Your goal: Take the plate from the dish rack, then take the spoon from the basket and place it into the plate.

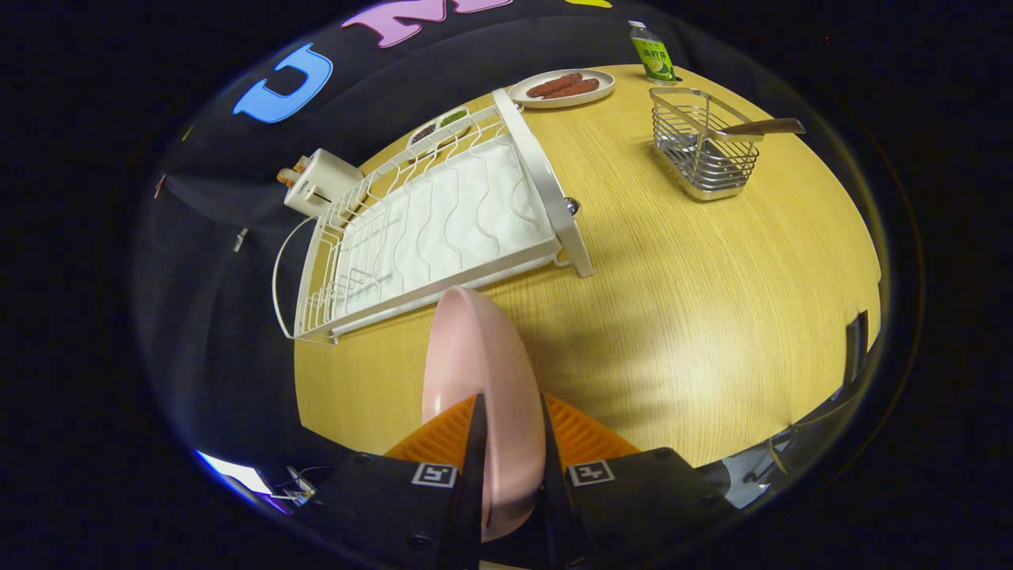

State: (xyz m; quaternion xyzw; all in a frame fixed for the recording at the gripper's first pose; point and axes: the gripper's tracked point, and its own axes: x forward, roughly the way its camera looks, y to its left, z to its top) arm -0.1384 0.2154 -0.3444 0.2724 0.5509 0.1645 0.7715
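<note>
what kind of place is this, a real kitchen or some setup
Likely a staged kitchen tabletop in a booth rather than a real kitchen: a white dish rack and a wire basket holding a spoon sit on a wooden table. The gripper is shut on a pink plate.

Bright overhead light, soft glare patch on tabletop (712, 348); sharp centre, strong fisheye bending at edges, short shadows.

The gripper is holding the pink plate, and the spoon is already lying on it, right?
Not quite. The gripper does hold the pink plate, both fingers pressing on it, but the spoon isn't on it. The gripper view shows it in the basket, far beyond the fingers.
</note>
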